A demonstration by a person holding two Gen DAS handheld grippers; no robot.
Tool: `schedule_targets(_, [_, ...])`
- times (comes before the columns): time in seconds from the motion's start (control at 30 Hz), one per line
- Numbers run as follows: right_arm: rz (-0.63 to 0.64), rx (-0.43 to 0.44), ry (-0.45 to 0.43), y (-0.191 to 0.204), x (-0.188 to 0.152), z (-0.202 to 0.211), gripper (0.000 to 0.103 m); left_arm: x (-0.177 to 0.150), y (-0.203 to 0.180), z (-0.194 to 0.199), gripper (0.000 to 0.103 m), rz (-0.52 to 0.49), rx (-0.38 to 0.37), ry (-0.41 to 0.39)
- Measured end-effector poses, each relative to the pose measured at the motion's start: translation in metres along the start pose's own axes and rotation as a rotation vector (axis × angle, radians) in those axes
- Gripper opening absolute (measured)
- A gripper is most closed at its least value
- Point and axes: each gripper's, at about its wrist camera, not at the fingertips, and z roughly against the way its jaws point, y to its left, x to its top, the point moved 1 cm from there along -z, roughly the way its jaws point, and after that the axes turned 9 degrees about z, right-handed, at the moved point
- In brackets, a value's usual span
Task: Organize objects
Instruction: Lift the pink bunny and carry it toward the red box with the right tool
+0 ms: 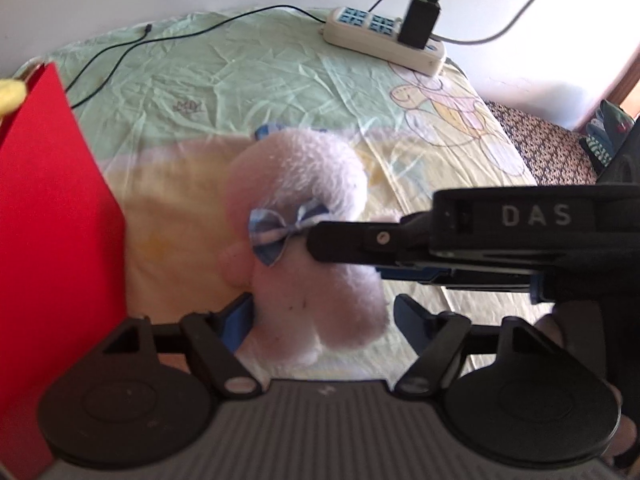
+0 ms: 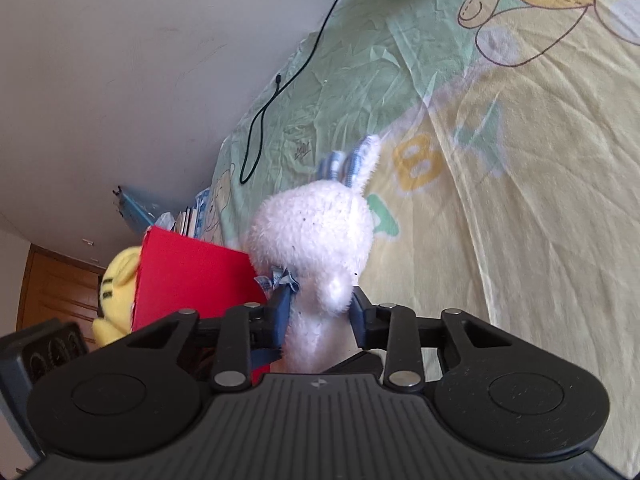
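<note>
- Just right of the red box (image 1: 52, 208), on the sheet (image 1: 240, 80), my white plush rabbit (image 2: 316, 248) sits.
- My right gripper (image 2: 320, 316) clamps its body.
- My left gripper (image 1: 324, 320) straddles its lower end; whether it's gripping, I can't tell.

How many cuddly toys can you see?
2. A white bunny with a blue bow lies on the bed sheet, between both grippers. A yellow toy peeks out behind the red box, partly hidden. More could be hiding behind or inside the box.
</note>
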Motion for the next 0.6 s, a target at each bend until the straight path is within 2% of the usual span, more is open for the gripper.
schedule_targets(0.13, [0.037, -0.019, -0.009, 0.01, -0.019, 0.015, 0.033, -0.012, -0.005, 0.007, 0.076, -0.044, -0.017, 0.006])
schedule_targets(0.27, [0.009, -0.031, -0.017, 0.01, -0.041, 0.033, 0.033, -0.026, -0.003, 0.016, 0.075, -0.068, -0.062, 0.041])
schedule_targets(0.43, [-0.03, -0.05, -0.004, 0.014, -0.08, 0.051, 0.033, -0.06, -0.009, 0.032, 0.075, -0.123, -0.1, 0.083])
schedule_targets(0.6, [-0.049, -0.07, 0.034, 0.027, -0.119, 0.057, 0.033, -0.101, -0.013, 0.045, 0.075, -0.204, -0.082, 0.107])
